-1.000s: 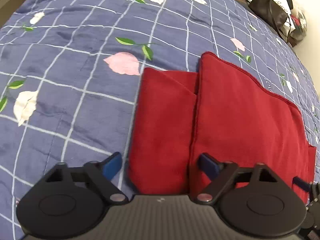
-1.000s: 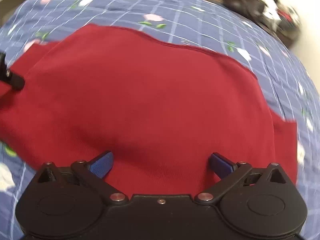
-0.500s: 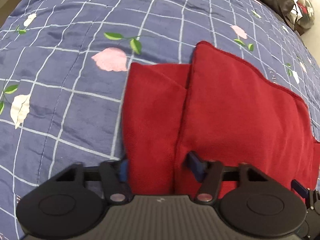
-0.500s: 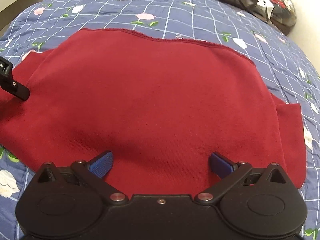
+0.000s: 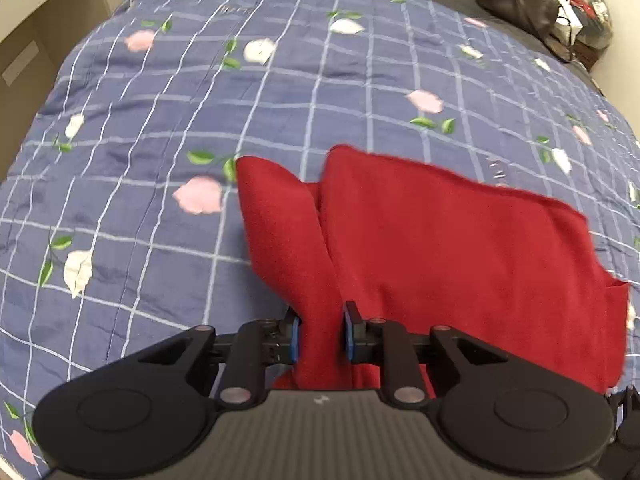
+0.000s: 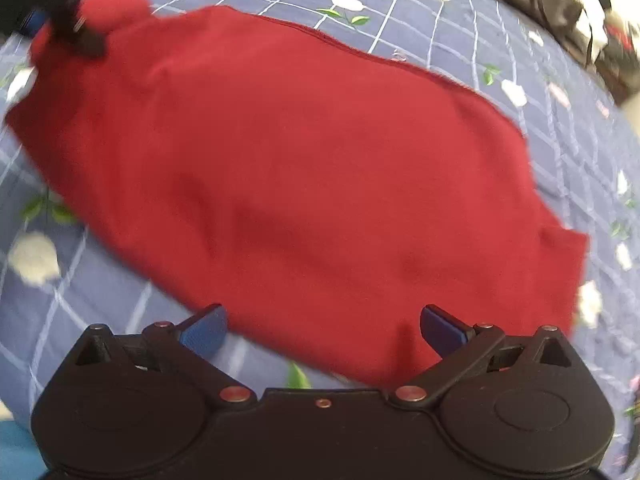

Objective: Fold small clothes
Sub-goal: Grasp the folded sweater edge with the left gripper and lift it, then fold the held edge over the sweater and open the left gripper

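Lying across the bed's blue checked quilt (image 5: 280,92) is a small red garment (image 5: 460,248), its broad body spread flat with a narrower sleeve-like strip (image 5: 280,220) along its left side. The left gripper (image 5: 320,338) has its jaws drawn narrow and clamped on the near end of that strip, the cloth bunched between the blue pads (image 5: 295,338) and rising off the quilt there. In the right wrist view the same red garment (image 6: 320,160) fills the middle, and the left gripper shows as a dark blurred shape (image 6: 76,28) at the garment's far left corner. The right gripper (image 6: 322,326) sits at the garment's near edge with its jaws spread wide, holding nothing, one blue pad (image 6: 204,330) over bare quilt and the other over red cloth. Beyond the garment, past the quilt's far right edge, a dark bag (image 5: 520,0) sits with some clutter beside it.
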Available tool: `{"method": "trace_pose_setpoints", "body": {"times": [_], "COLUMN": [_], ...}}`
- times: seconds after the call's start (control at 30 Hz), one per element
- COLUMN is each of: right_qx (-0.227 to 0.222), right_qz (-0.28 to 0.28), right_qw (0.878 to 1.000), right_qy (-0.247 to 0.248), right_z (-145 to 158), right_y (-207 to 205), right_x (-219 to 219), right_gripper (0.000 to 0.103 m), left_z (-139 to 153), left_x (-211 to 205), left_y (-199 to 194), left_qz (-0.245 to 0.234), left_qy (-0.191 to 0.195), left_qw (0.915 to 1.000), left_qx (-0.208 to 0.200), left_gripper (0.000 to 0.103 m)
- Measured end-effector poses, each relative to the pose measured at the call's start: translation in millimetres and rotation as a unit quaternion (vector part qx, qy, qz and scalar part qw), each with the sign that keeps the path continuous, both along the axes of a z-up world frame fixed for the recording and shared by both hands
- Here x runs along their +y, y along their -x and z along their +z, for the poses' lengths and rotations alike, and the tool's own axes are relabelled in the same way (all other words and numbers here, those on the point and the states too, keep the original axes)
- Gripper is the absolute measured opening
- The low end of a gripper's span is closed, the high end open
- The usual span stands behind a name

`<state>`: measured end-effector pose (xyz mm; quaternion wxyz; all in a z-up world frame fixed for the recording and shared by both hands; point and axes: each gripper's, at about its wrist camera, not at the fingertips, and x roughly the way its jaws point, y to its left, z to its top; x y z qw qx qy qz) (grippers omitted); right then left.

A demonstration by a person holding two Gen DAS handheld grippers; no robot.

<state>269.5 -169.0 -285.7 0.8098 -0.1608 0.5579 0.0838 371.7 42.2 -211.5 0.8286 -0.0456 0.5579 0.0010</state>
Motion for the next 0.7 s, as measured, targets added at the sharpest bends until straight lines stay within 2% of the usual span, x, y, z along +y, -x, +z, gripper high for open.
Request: {"method": "trace_pose_setpoints", "body": {"times": [0.2,0.4,0.53,0.7], "right_qx": [-0.004,-0.008,0.003,0.020], "right_qz": [-0.012,-0.013,-0.045,-0.070], "right_qw": [1.000,0.999,0.998,0.996], "right_qy": [0.011,0.030,0.042,0.051], "right_z": [22,32,29,22], "right_y": [30,54,68,84], "right_x": [-49,-109,-159,-213], "right_gripper": [0.103,0.103,0.102,0.102], "left_z": [30,41,30,-3], "left_x": [-54,-146,-223,-302], "left_y": [4,8,12,20], "left_qz": [-0.022,-0.075,-0.142,-0.191], "left_qy": [-0.009,-0.019,-0.028,-0.036], "left_qw": [0.9994,0.9961,0.9887,0.9807], "left_qx": [-0.027,-0.041,-0.040,-0.015], "left_gripper": [0.021,0.020,0.020,0.020]}}
